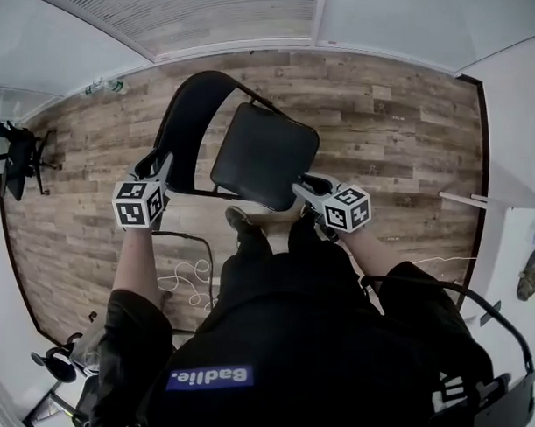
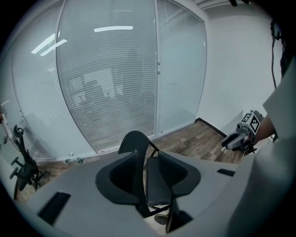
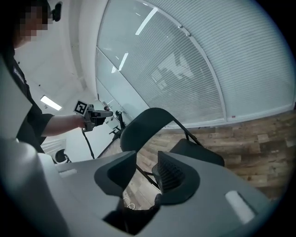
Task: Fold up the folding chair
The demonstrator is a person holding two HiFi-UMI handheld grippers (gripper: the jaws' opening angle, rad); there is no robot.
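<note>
Black folding chair [image 1: 264, 154] stands unfolded on the wood-plank floor [image 1: 396, 134] before you. Your left gripper [image 1: 163, 166] is beside the backrest, your right gripper [image 1: 302, 189] at the seat edge. Both jaws apart, clamping nothing.

Only one print is found: white lettering on a blue patch [image 1: 209, 377], sewn on the person's dark top [image 1: 324, 338], behind and between left gripper [image 1: 163, 166] and right gripper [image 1: 303, 188]. It is seen upside down and is not transcribed.
</note>
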